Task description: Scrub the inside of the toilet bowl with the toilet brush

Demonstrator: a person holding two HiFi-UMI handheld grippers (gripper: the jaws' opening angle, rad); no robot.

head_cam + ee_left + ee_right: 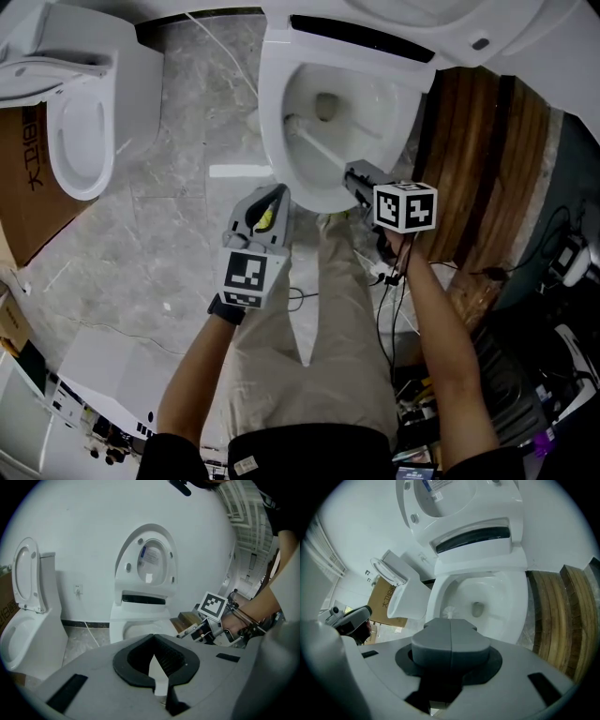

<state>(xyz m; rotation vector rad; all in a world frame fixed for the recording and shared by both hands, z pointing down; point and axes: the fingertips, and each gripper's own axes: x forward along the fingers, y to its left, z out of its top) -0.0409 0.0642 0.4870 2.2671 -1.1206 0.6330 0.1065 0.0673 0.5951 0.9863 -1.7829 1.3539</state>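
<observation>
Head view: right gripper (353, 175) clamped on brush (317, 143) inside bowl (271, 112); left gripper (280, 192) closed, empty, beside rim; second toilet (122, 84) left.

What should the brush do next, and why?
Probably sweep the toilet brush sideways along the toilet bowl wall. The right gripper is shut on its handle, and its bristles sit at one side, beside the drain hole.
</observation>
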